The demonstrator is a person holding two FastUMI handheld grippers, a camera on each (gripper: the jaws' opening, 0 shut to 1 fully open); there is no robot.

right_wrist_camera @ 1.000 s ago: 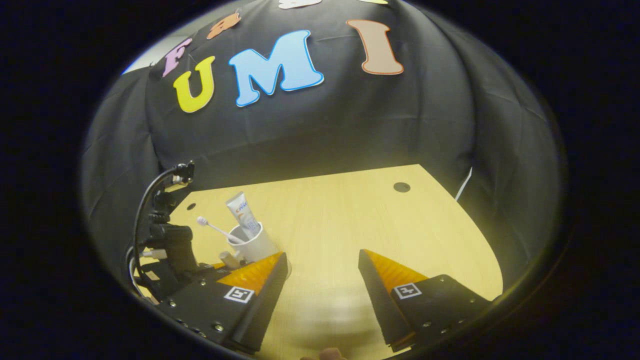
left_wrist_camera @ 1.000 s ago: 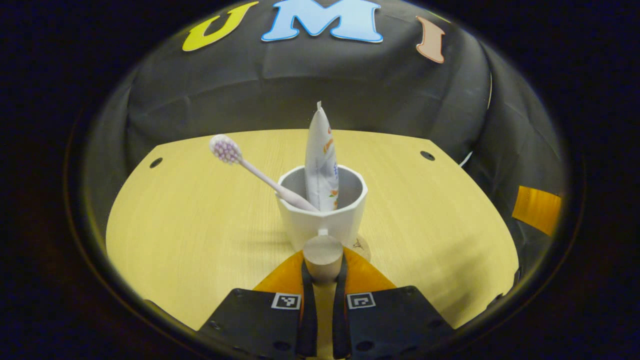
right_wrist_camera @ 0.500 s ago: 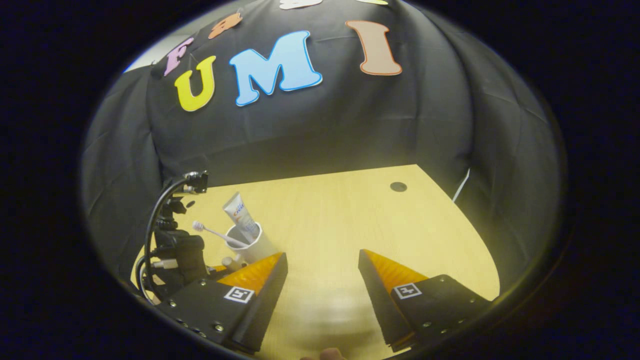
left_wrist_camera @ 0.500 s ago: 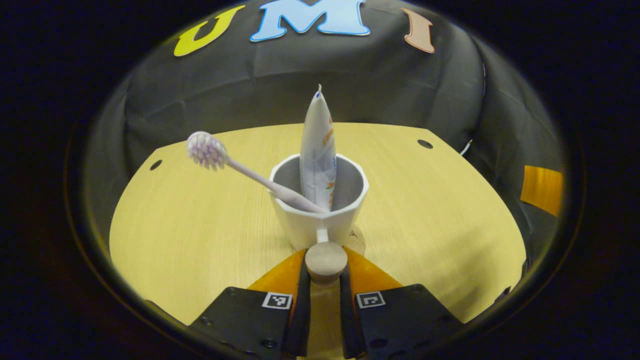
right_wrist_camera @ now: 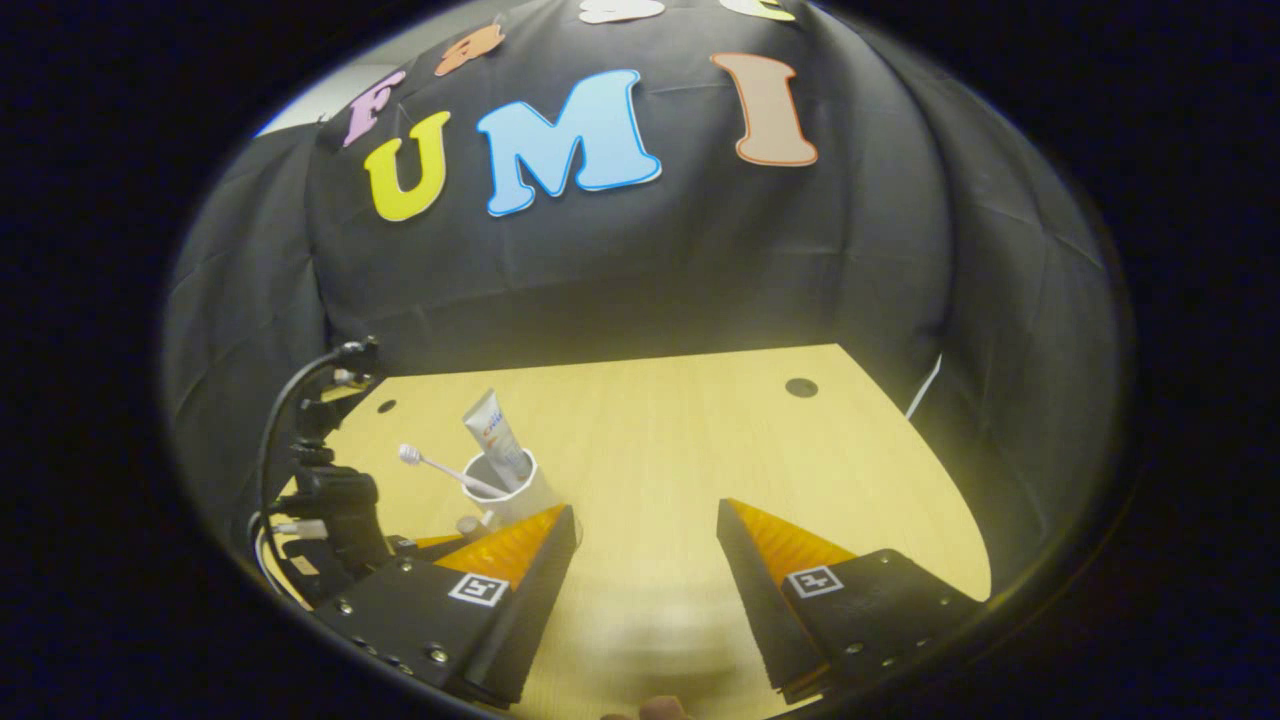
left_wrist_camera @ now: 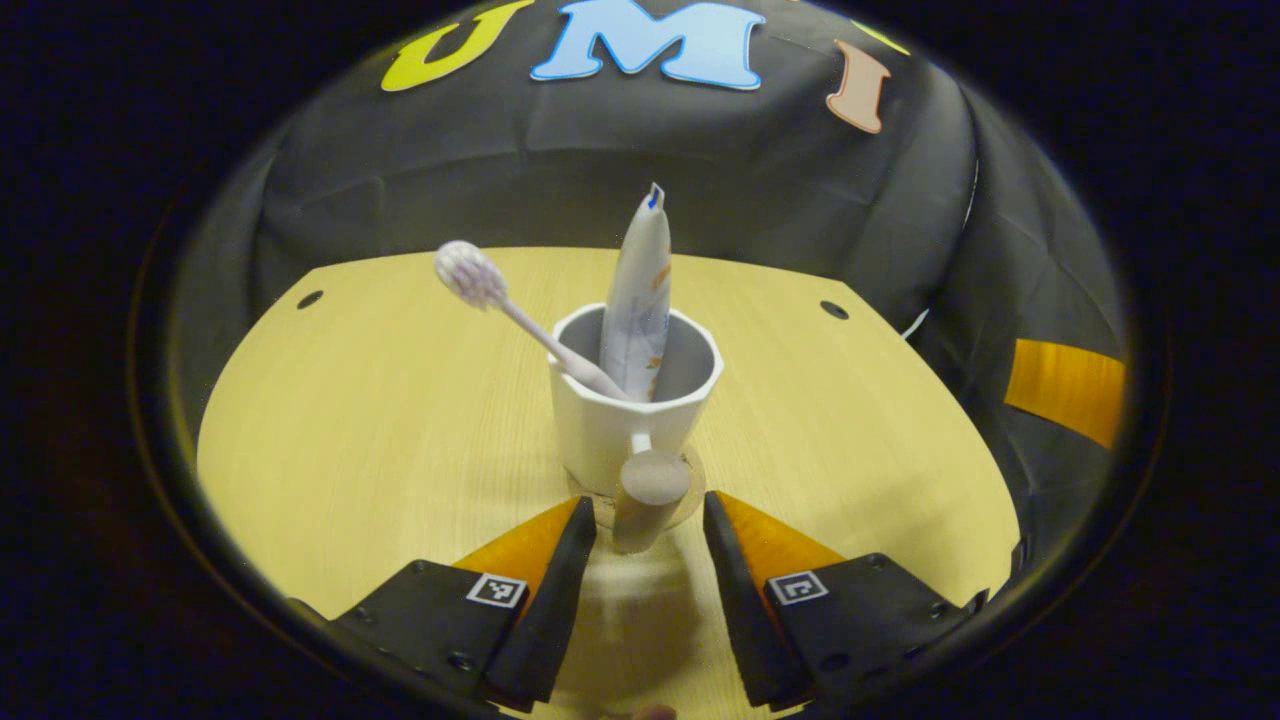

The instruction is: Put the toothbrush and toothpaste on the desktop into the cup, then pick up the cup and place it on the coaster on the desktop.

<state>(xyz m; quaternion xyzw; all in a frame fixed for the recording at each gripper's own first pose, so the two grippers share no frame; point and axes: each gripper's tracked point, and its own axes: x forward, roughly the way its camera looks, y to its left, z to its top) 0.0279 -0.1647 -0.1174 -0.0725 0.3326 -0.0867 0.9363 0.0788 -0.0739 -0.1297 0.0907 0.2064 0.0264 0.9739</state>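
Note:
A white cup (left_wrist_camera: 620, 432) stands upright on a round coaster (left_wrist_camera: 693, 492) on the wooden desktop (left_wrist_camera: 380, 420). A toothbrush (left_wrist_camera: 505, 312) leans out of it to the left, and a toothpaste tube (left_wrist_camera: 638, 290) stands in it. The cup's wooden handle (left_wrist_camera: 648, 488) points toward my left gripper (left_wrist_camera: 648, 510), which is open with a finger on each side of the handle, not touching it. In the right gripper view the cup (right_wrist_camera: 510, 487) is at the left, behind my right gripper (right_wrist_camera: 645, 520), which hangs open over bare desktop with nothing in it.
The other gripper with its black cable (right_wrist_camera: 320, 495) sits at the left in the right gripper view. Round holes (left_wrist_camera: 832, 309) mark the desktop's far corners. Black cloth walls close in the back and right. Bare desktop (right_wrist_camera: 700, 440) lies right of the cup.
My left gripper has let go of the cup's handle and opened, drawing back a little. The cup now rests on the coaster. The right gripper has barely moved.

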